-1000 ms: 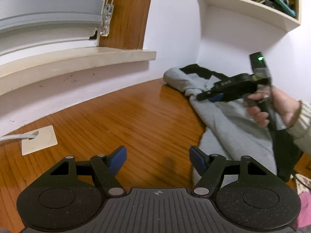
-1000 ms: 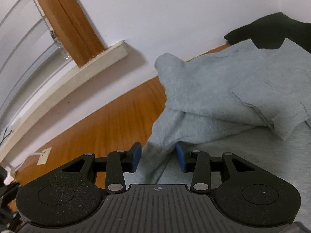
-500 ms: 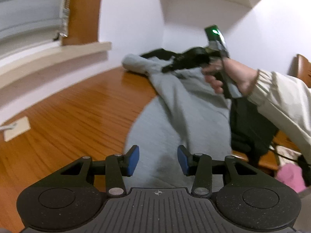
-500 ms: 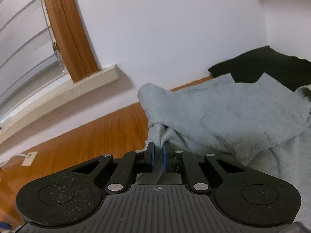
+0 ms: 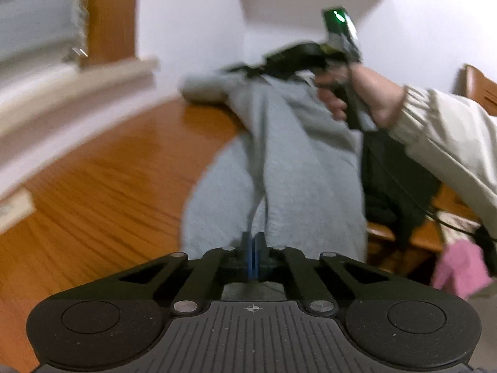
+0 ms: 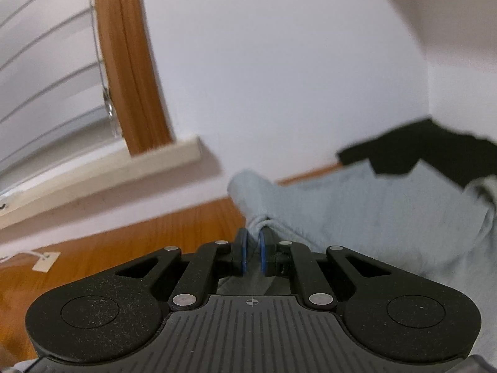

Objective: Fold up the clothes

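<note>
Both grippers — left gripper (image 5: 252,250), right gripper (image 6: 252,253) — have fingers clamped on the grey garment (image 5: 298,161) — soft, limp, light cloth, best pinched at edges

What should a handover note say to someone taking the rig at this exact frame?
Left gripper: shut on the near edge of the grey garment.
Right gripper: shut on a bunched fold at the garment's far end, near the wall.
The garment lies crumpled on the wooden table; a black garment lies behind it.
Done: both ends gripped.
Left: lift, spread it flat, then fold. No neat fold is visible yet.
</note>
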`<state>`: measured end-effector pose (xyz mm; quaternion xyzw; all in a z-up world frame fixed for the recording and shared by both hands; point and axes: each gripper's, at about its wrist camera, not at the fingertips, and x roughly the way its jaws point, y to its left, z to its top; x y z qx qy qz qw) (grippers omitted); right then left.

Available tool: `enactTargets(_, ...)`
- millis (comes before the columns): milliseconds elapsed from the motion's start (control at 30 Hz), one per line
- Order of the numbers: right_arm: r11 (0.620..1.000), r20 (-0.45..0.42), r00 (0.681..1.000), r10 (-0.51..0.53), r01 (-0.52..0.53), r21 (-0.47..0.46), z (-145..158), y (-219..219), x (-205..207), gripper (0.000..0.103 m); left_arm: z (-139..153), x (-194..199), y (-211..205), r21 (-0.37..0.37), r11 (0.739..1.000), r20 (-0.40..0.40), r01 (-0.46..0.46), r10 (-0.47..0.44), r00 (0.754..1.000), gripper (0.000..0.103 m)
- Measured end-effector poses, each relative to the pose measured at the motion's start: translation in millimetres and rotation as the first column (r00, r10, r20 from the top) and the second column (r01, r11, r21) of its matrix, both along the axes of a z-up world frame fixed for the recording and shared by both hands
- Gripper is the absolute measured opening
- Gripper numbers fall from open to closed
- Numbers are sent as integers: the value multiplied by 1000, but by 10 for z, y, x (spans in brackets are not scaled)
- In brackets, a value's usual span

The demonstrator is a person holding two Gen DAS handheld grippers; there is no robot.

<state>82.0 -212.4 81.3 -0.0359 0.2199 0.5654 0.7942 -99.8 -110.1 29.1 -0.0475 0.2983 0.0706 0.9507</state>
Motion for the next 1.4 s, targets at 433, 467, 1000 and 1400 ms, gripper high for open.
enactTargets(433,987,291,956,28,-72,141,963,419,-313,1,1111,-584,889,113,932,262,-344,307,915,1)
enactTargets(467,986,317,948,22,-74,151,1021,516,-358,1,1137,-616,1041,115,918,259,-379,341,904,1)
enactTargets(1000,933,125,935,331,-305,-190,38,1133,-259,21,114,-638,1896,-86,911,53,-404,409,911,1)
enactTargets(1400,848,142,887,440,-358,-390,-264,1095,-363,36,124,-574,1922,-75,913,66,-400,405,912,1)
